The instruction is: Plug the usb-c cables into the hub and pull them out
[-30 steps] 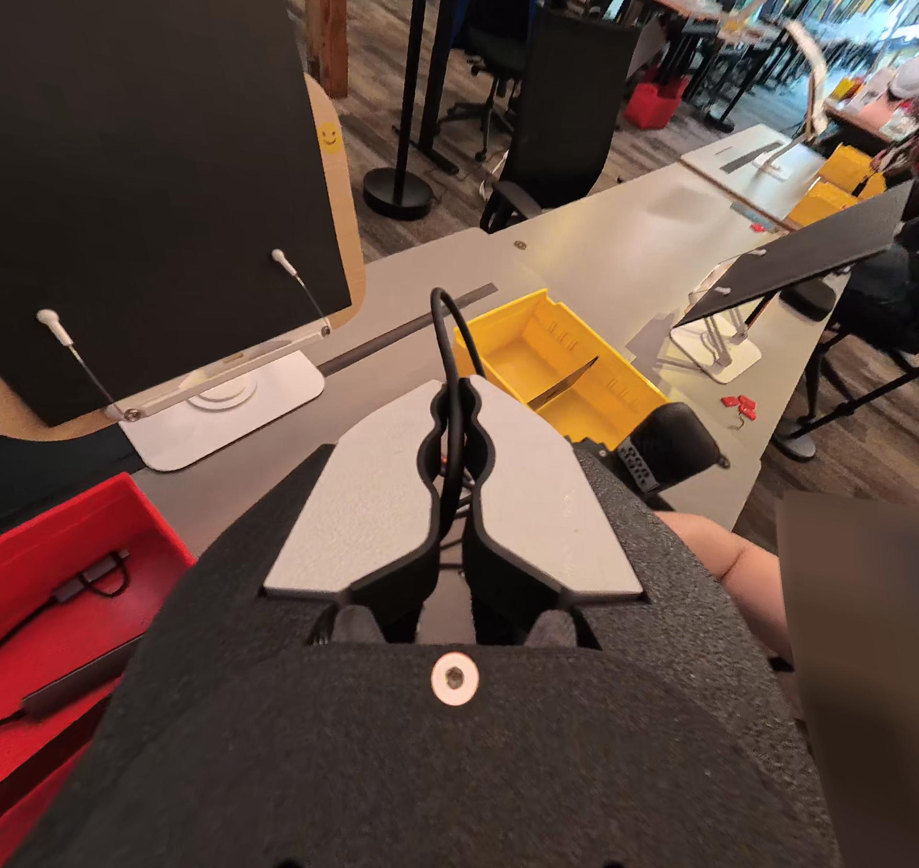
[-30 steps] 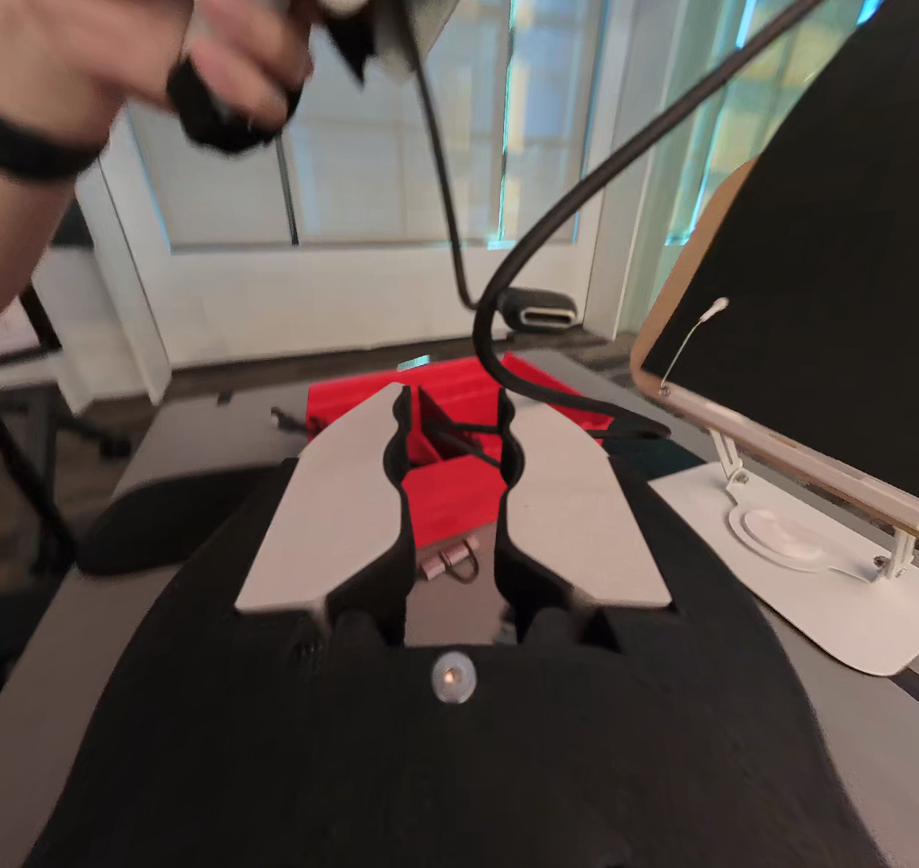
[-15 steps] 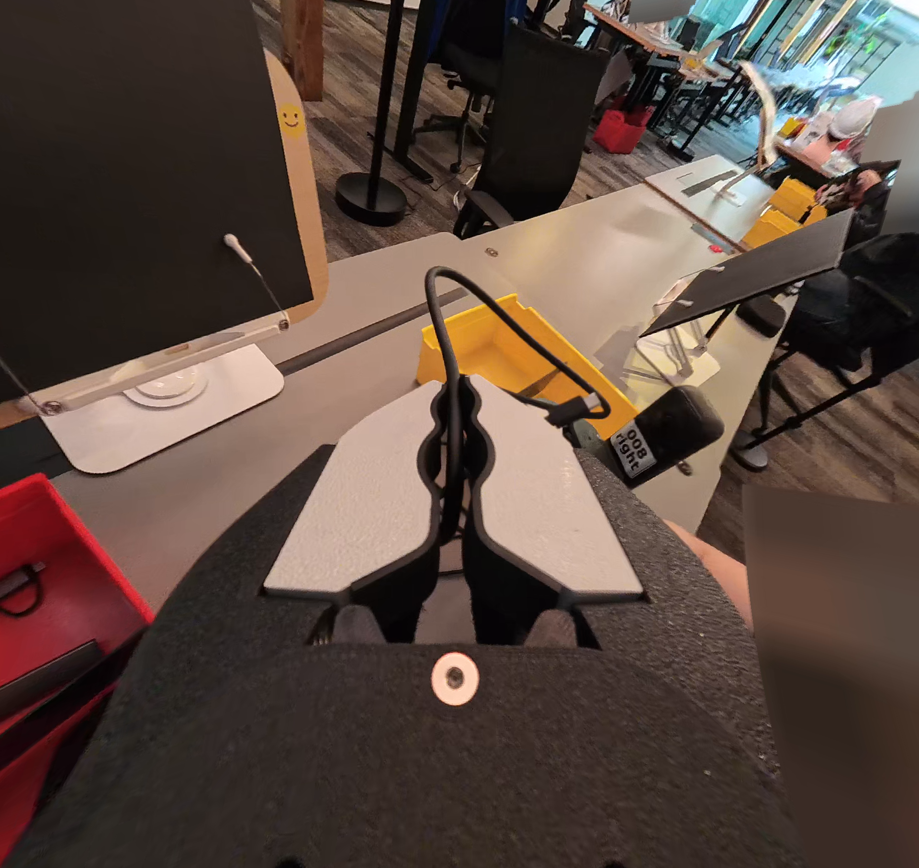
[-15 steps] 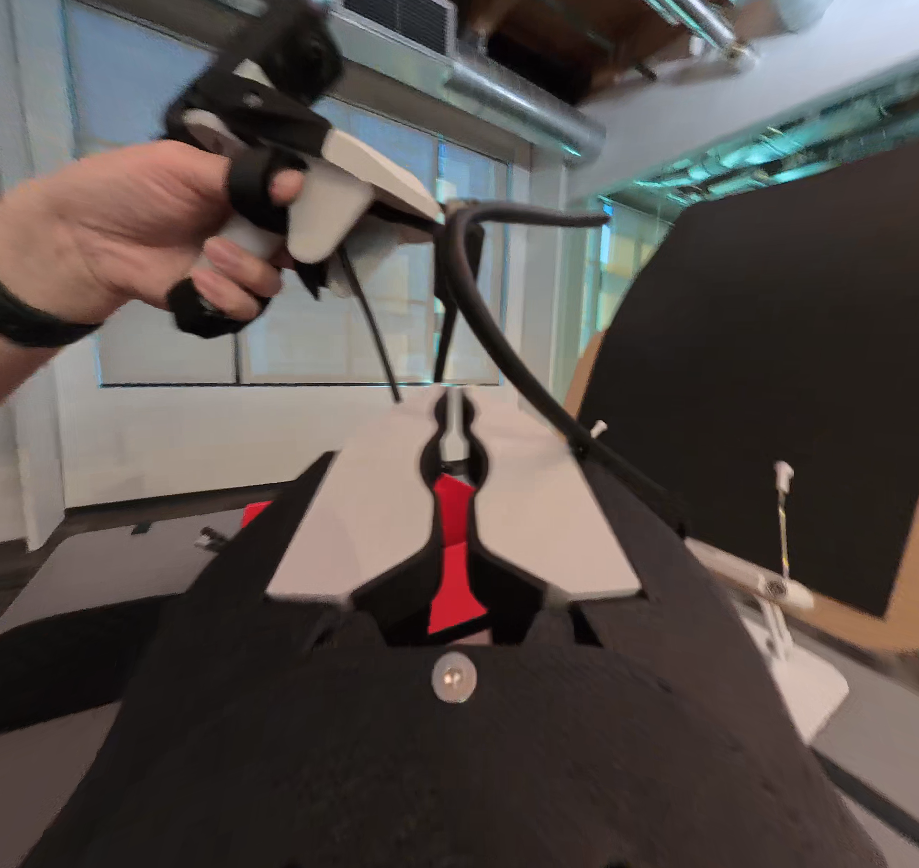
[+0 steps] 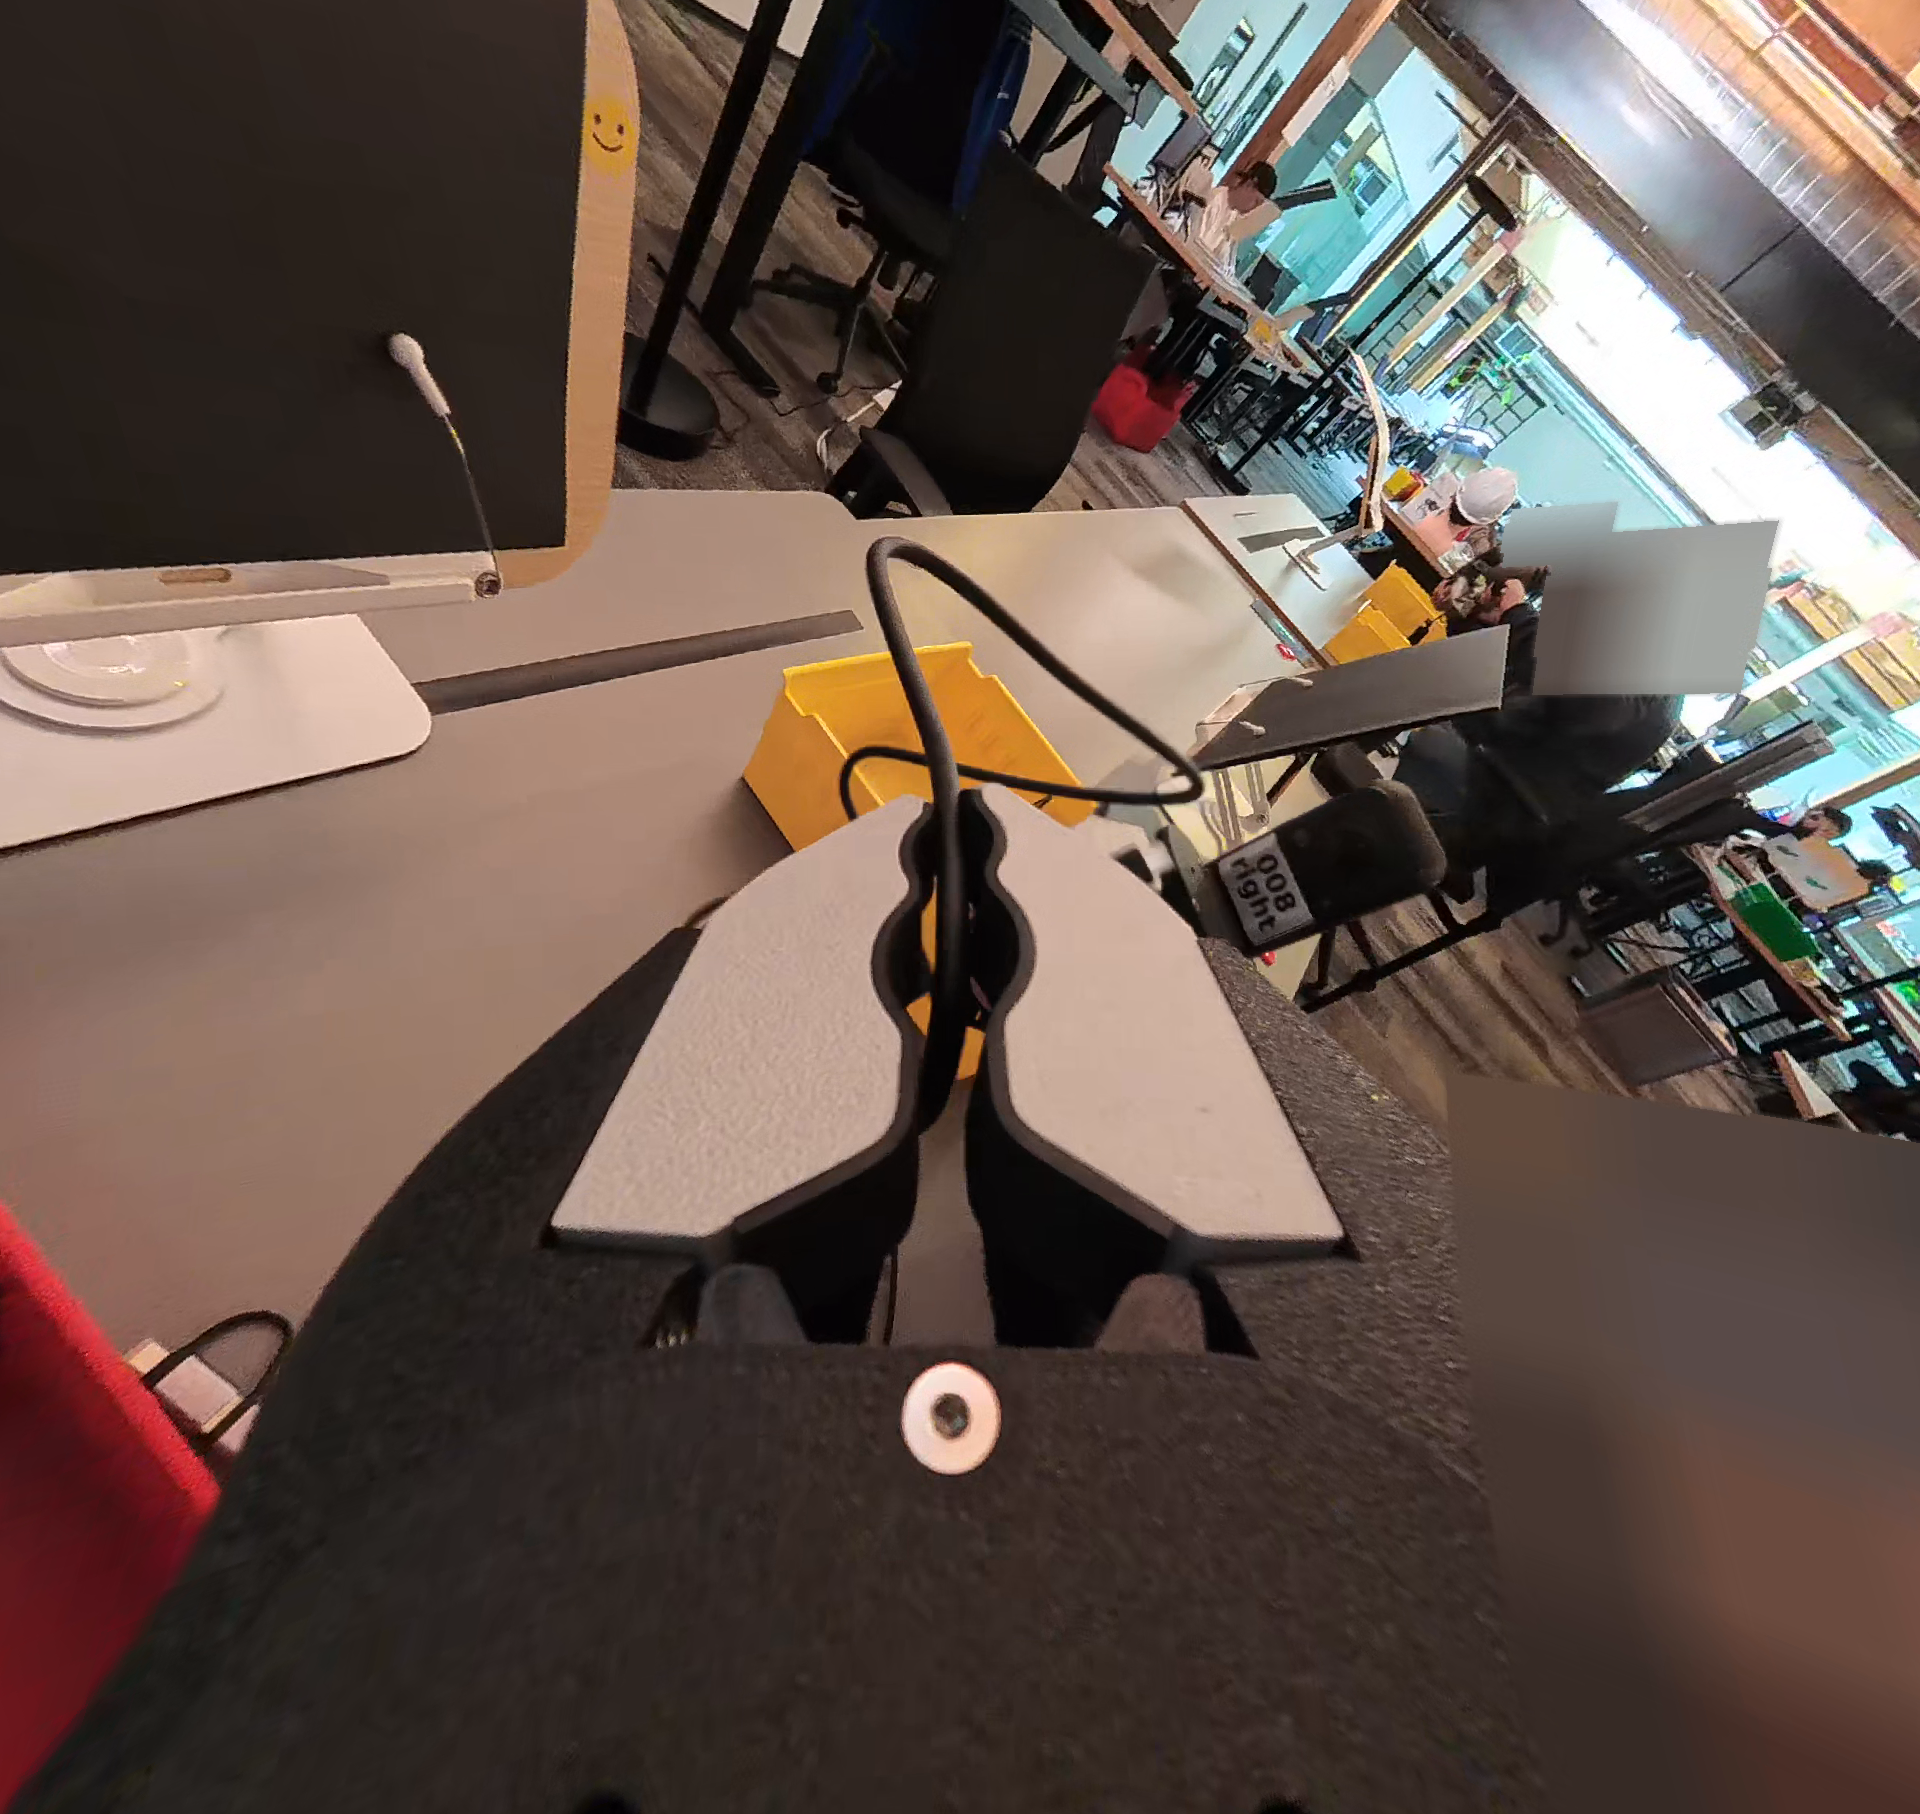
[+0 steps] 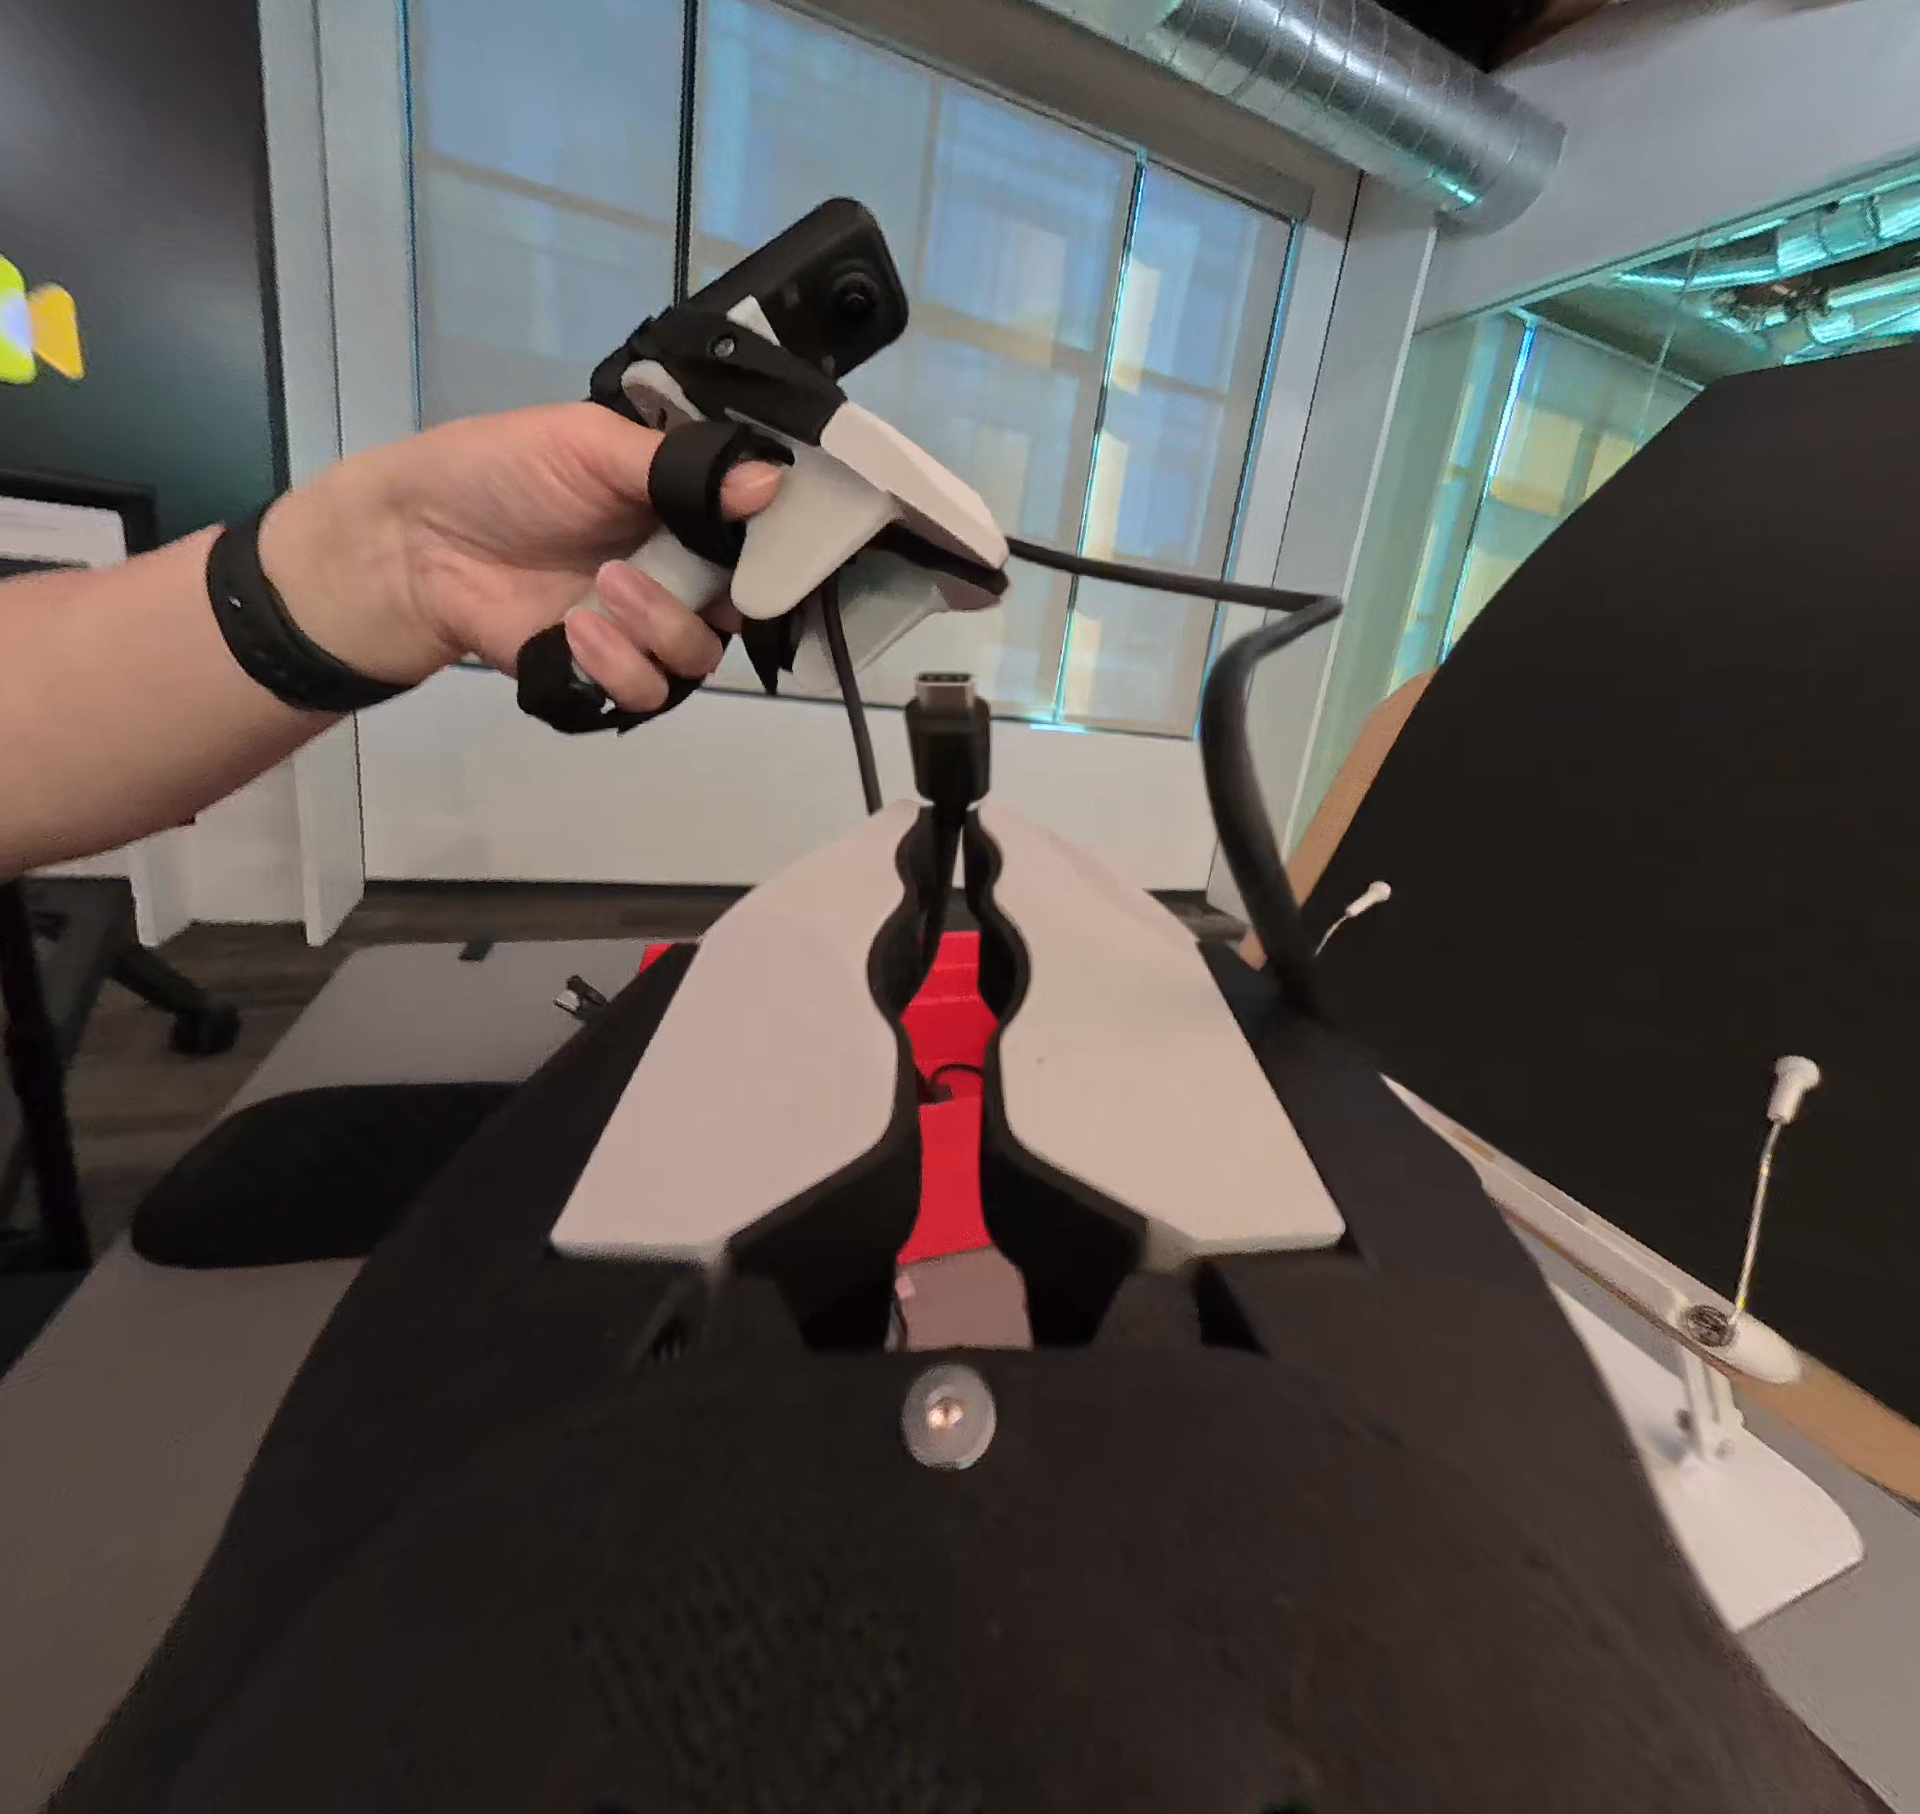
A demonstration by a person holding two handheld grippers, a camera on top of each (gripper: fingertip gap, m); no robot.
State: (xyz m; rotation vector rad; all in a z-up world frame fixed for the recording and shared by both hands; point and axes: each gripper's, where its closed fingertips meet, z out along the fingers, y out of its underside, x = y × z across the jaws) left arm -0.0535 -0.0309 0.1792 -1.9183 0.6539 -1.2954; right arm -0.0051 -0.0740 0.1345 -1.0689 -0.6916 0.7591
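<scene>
My left gripper (image 5: pixel 945 808) is shut on a thin black usb-c cable (image 5: pixel 904 621), which loops up and off to the right over the table. My right gripper (image 6: pixel 940 814) is shut on the same cable just below its black usb-c plug (image 6: pixel 945 736), which stands upright above the fingertips. In the right wrist view a hand holds the left gripper (image 6: pixel 992 569) up and to the left, and the cable (image 6: pixel 1236 777) leaves its tips and curves down to the right. A small grey device, possibly the hub (image 5: pixel 182 1390), lies by the red bin (image 5: pixel 73 1452).
A yellow bin (image 5: pixel 831 725) sits on the grey table (image 5: pixel 312 933) behind the left gripper. A black board on a white stand (image 5: pixel 208 704) is at the left; it is also at the right of the right wrist view (image 6: pixel 1662 777). The red bin (image 6: pixel 945 995) lies beyond the right gripper.
My right gripper went from open to shut on the cable below the plug and tilted upward. My left gripper swung right, away from the red bin, still holding the cable.
</scene>
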